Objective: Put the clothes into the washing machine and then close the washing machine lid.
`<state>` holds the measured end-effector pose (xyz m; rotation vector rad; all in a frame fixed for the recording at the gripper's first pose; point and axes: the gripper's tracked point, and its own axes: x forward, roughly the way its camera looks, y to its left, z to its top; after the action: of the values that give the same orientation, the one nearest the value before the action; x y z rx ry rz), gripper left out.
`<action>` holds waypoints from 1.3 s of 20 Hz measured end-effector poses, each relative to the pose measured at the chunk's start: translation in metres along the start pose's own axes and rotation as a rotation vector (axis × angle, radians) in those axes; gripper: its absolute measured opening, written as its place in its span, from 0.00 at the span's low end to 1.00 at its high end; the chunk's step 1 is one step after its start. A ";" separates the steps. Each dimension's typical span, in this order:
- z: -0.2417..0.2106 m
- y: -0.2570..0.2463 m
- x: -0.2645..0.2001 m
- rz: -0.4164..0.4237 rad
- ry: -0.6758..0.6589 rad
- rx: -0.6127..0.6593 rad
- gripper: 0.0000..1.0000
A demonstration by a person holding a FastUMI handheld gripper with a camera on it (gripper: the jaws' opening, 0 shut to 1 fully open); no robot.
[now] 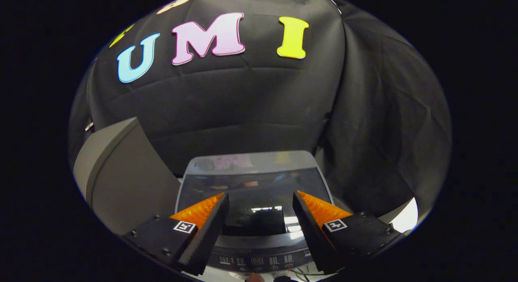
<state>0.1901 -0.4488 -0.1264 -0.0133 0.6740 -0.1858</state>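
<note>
The gripper [261, 201] has its 2 fingers spread wide, holding nothing. Below and between them sits the washing machine [255, 185], its dark glass lid [251, 181] lying flat and closed. Its control panel [257, 261] is nearest. A grey appliance [121, 181] stands just beside it.

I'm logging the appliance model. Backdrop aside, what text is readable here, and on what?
Control panel of the washing machine: markings too small and blurred to read.
Square tags on the gripper, jaws open above the lid: patterns, no words.
Nothing else legible.
</note>
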 end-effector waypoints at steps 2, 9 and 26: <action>-0.015 -0.002 0.001 -0.005 0.033 -0.007 0.99; 0.046 0.020 -0.035 0.044 -0.096 -0.066 0.99; 0.232 0.073 -0.239 0.140 -0.672 -0.080 0.98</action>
<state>0.1641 -0.3466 0.1978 -0.1007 0.0103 -0.0124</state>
